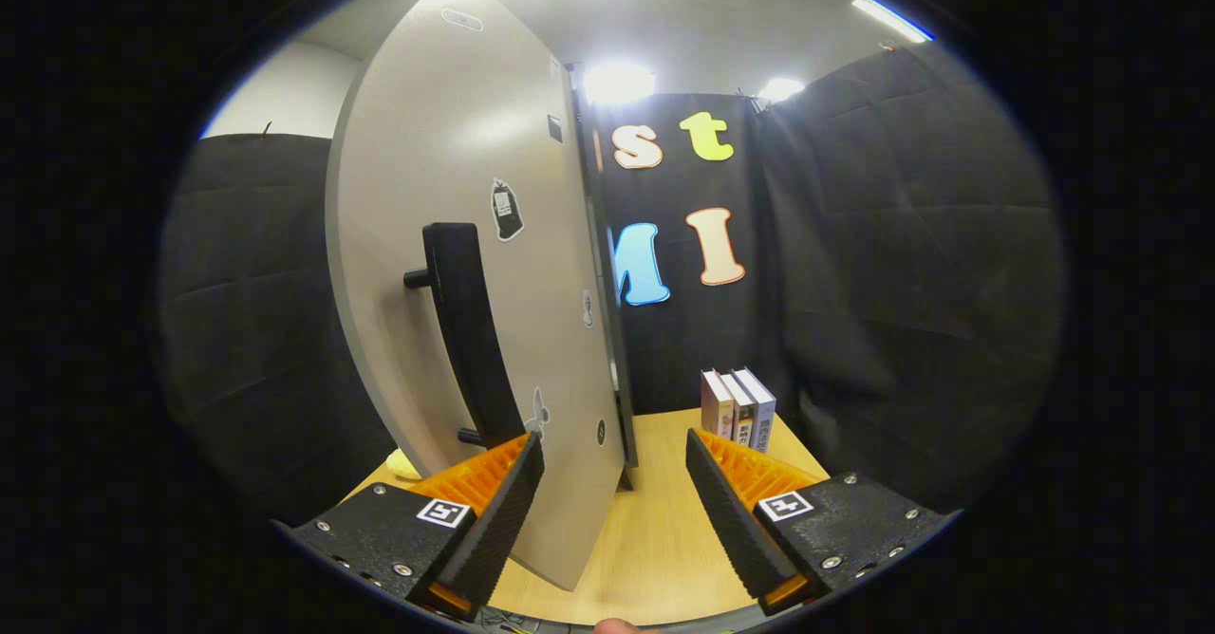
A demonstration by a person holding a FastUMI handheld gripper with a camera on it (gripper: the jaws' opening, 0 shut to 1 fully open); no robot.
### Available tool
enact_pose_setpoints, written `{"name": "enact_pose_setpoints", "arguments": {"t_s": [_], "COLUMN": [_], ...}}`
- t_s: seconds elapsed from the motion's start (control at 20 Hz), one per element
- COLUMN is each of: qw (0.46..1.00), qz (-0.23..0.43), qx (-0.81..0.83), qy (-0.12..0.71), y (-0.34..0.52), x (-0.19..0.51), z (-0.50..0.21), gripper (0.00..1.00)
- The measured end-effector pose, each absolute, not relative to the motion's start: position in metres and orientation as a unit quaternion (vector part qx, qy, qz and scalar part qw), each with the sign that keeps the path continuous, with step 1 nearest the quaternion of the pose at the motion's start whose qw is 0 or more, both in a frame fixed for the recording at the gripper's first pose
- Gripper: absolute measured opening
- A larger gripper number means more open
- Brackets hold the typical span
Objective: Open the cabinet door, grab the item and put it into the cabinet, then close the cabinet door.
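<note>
A grey cabinet door (446, 235) stands upright just ahead of my fingers, its free edge reaching down between them. A long black bar handle (465, 330) runs down its face, ending right above my left fingertip. My gripper (612, 444) is open, its fingers spread to either side of the door's lower edge, holding nothing. Three books (738, 410) stand upright together on the wooden table, just beyond my right finger. A small yellow thing (402, 464) peeks out on the table behind the door's bottom corner, mostly hidden.
The light wooden table (655, 530) lies under the gripper. Black cloth walls close the booth behind and on both sides. Small stickers dot the door's face.
</note>
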State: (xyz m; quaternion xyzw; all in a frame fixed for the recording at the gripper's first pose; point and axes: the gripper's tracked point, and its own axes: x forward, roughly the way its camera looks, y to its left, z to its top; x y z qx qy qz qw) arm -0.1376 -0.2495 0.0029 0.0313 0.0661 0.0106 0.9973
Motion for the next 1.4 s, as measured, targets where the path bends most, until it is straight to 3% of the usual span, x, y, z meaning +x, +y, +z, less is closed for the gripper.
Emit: {"name": "enact_pose_setpoints", "arguments": {"t_s": [0.75, 1.4], "qw": [0.999, 0.998], "qz": [0.018, 0.026], "qx": [0.014, 0.041], "qy": [0.031, 0.033], "y": [-0.079, -0.061], "x": [-0.088, -0.090], "z": [-0.010, -0.015], "gripper": [0.95, 0.95]}}
